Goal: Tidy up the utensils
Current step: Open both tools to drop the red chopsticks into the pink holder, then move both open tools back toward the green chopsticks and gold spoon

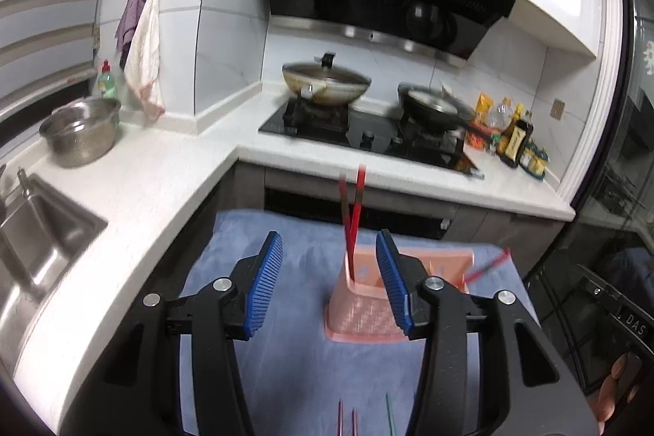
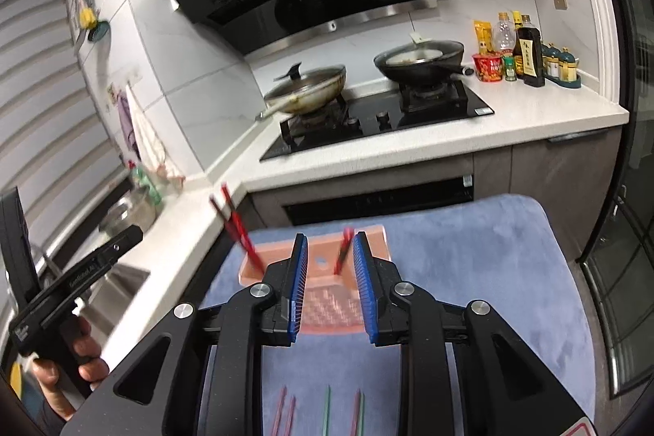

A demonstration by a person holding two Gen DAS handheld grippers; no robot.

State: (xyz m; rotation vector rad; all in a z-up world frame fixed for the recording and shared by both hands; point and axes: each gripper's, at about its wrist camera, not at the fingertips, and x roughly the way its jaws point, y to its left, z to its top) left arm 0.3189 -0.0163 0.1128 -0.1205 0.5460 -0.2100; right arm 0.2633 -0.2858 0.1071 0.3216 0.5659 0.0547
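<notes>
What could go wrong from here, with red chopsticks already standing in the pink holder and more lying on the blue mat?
1. The red chopsticks lean steeply out of the pink holder; a knock from the left gripper, open close beside it, might tip the holder.
2. The right gripper, open and empty, sits close to another red chopstick and could flick it out.
3. Thin chopsticks on the mat may slip when pinched.

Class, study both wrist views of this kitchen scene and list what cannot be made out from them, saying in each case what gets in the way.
- Chopsticks on the mat: right wrist view, lengths cut off by the bottom edge and hidden behind the right claw.
- Pink holder: left wrist view, right part hidden behind a finger of the left claw.
- Bottle labels: too small to read.
- Red chopsticks: blurred.
</notes>
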